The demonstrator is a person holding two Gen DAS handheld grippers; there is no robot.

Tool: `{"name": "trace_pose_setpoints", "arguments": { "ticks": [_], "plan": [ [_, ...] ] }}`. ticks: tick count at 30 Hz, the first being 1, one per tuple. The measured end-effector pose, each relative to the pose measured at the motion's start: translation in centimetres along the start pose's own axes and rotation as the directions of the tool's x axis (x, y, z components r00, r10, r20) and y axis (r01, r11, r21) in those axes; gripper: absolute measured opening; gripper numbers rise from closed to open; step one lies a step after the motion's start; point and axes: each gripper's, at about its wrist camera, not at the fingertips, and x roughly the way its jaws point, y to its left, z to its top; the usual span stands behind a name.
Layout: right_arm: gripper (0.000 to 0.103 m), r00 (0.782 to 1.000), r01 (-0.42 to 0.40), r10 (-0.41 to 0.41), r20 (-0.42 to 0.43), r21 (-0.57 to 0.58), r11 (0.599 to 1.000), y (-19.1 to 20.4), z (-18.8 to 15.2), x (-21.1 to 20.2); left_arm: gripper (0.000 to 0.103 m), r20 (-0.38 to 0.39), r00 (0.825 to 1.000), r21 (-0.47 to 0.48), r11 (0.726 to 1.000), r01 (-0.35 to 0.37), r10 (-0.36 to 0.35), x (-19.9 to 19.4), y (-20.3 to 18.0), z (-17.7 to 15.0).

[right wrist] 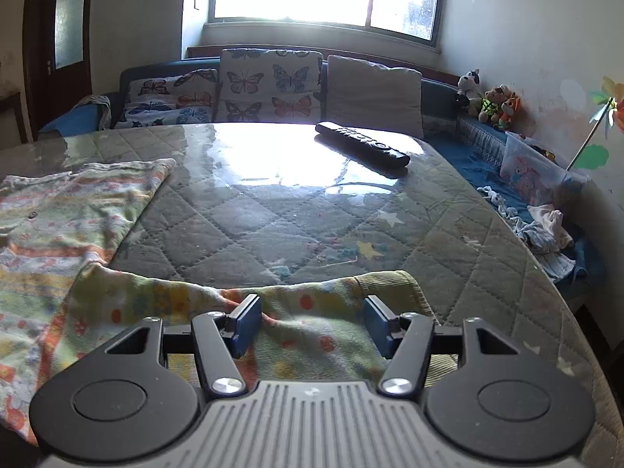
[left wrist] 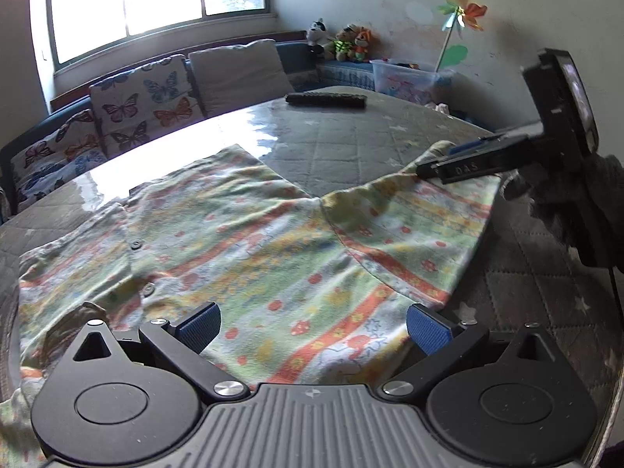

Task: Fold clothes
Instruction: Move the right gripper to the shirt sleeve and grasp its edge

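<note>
blue pads of the left hand-held gripper (left wrist: 312, 329) stood wide apart over the near hem of the flowery shirt (left wrist: 234, 241), gripping nothing. that shirt lay spread on the quilted desk (right wrist: 312, 210), one sleeve (right wrist: 312, 312) stretched out sideways. over it the right hand-held gripper (right wrist: 312, 321) hovered, spread too, cloth between its pads. to fold cleanly, it likely needed to pinch near the cuff, lift low and lay the sleeve flat across the body.
</note>
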Motion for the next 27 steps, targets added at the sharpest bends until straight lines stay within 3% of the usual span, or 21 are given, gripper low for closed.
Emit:
{"name": "trace_pose_setpoints", "arguments": {
  "ticks": [14,19,25,27],
  "plan": [
    [0.069,0.995,0.096,-0.096,0.0,0.087,0.992,-3.7,0.3,1.6,0.103,-0.046,0.999,0.009,1.0,0.025,-0.025,0.8,-0.2,-1.1],
    [0.068,0.997,0.079,-0.08,0.003,0.154,0.985,-5.4,0.0,-0.3,0.103,-0.019,0.999,0.002,1.0,0.03,-0.03,-0.1,-0.1,-0.8],
    [0.061,0.996,0.08,-0.073,-0.045,0.21,0.974,-7.2,-1.5,-1.4,0.103,0.029,1.0,-0.034,0.999,0.012,-0.011,-1.7,0.8,-0.1],
    [0.051,0.997,0.072,-0.061,-0.053,0.225,0.972,-7.4,-2.0,-1.4,0.103,0.037,0.999,-0.054,0.999,0.002,0.0,-2.1,1.3,0.0]
  ]
}}
